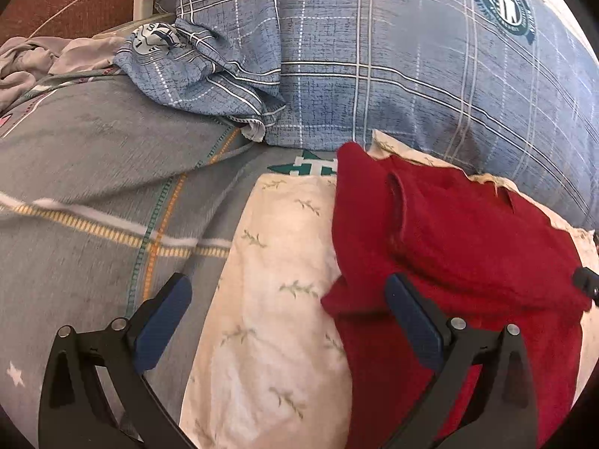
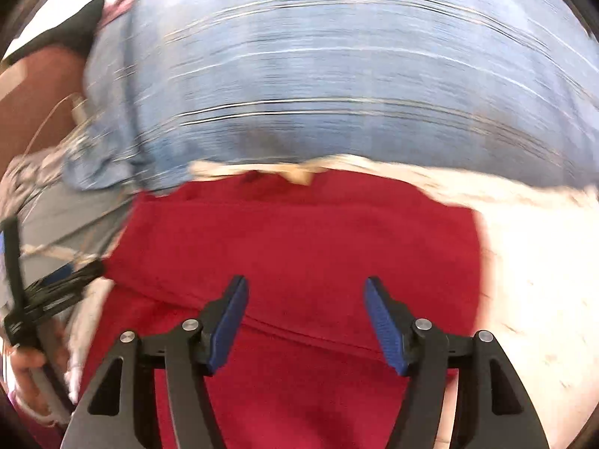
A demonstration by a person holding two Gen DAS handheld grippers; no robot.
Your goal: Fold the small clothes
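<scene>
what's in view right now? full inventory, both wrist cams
red garment: 1, dark red, partly folded on the cream cloth, near centre-right
cream cloth: 1, cream with green sprigs, spread under the red garment
blue plaid pillow: 1, blue with white lines and a round crest, behind the garment
grey bedcover: 1, grey with yellow and teal stripes, left
lilac fabric: 1, pale lilac, crumpled, far left
charger: 1, white with cable, top left
left gripper: 1, black with blue fingers, open, empty
right gripper: 1, same, open above the garment, empty
</scene>
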